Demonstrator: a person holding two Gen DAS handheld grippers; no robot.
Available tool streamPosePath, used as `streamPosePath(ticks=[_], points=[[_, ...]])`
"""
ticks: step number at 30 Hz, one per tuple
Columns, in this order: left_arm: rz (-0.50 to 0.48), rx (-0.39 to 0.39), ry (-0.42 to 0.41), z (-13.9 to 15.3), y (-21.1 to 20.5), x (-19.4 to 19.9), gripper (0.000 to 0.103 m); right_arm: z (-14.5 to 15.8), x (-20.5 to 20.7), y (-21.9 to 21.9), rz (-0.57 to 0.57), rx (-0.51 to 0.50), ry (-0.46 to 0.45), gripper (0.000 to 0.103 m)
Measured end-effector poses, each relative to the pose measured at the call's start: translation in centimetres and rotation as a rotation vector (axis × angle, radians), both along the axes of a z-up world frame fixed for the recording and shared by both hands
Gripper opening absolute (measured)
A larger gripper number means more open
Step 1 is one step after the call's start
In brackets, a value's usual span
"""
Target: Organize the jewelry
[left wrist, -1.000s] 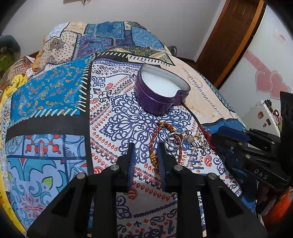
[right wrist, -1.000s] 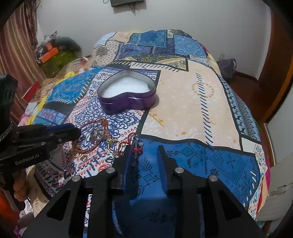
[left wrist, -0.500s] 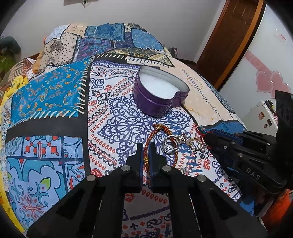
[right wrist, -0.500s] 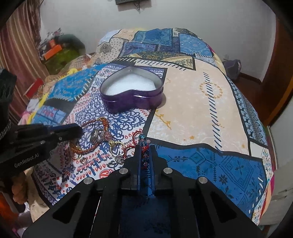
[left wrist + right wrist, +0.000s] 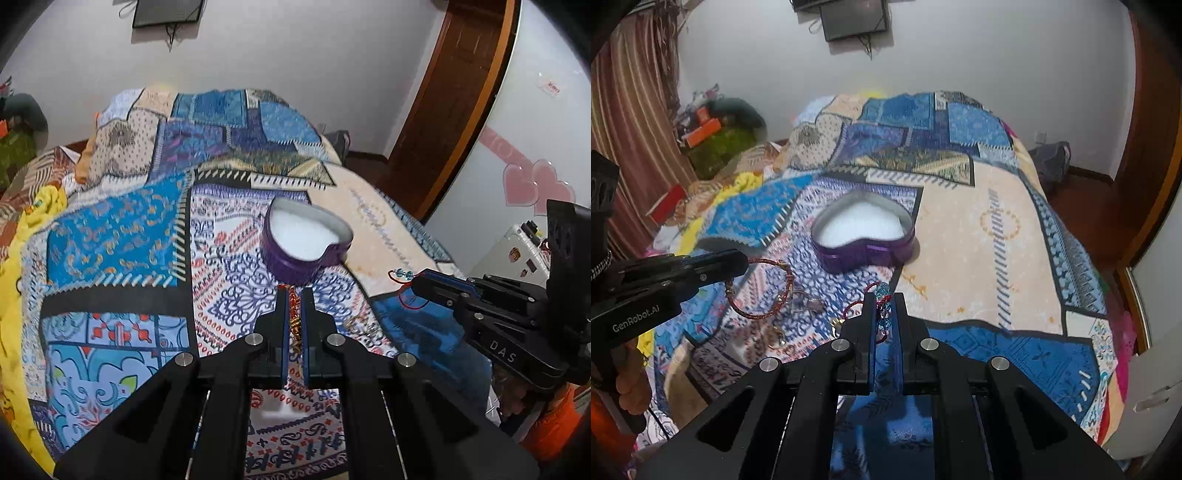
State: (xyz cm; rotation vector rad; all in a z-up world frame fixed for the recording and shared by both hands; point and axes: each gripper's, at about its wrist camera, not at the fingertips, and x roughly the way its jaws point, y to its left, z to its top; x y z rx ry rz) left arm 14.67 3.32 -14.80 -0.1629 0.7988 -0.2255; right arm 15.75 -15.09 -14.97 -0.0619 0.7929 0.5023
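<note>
Left wrist view: we find left gripper (image 5: pixel 294 308) clamped on red-gold braided bracelet (image 5: pixel 759 291).
Right gripper (image 5: pixel 884 314): clamped on red cord bracelet with blue beads (image 5: pixel 883 291).
Purple heart-shaped tin (image 5: pixel 863 232): mid-bedspread (image 5: pixel 979 236).

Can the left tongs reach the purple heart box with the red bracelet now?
Probably yes. The left tongs hold the red bracelet lifted off the bedspread, and the open heart box lies just ahead with nothing between them.

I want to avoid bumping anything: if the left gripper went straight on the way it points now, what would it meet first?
Probably the purple heart-shaped tin. The left gripper, shut on the red-and-gold bracelet, points straight at the tin's near wall, with only patterned bedspread between. The depth is hard to judge.
</note>
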Motion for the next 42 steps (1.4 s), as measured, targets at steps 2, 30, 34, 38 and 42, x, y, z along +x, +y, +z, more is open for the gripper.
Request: streamPosePath(ticks=[2, 30, 34, 38, 42], points=[[0.0, 0.003, -0.022, 0.9, -0.1, -0.3, 0.004, 0.5, -0.1, 0.1, 0.004, 0.007, -0.014, 0.007], [-0.012, 0.058, -0.114, 2.8, -0.8, 4.9, 0.004, 2.8, 4.0, 2.8, 0.045, 0.036, -0.134, 0.007], [-0.01, 0.059, -0.097, 1.8, -0.8, 6.2, 0.004, 2.3, 5.3, 3.2, 0.05, 0.027, -0.121, 0.007], [-0.005, 0.055, -0.073, 0.8, -0.8, 7.5, 0.004, 1.7, 6.5, 3.6, 0.071, 0.025, -0.087, 0.007], [-0.004, 0.05, -0.049, -0.1, -0.6, 8.9, 0.004, 1.1, 7.5, 3.8, 0.089, 0.026, -0.05, 0.007]])
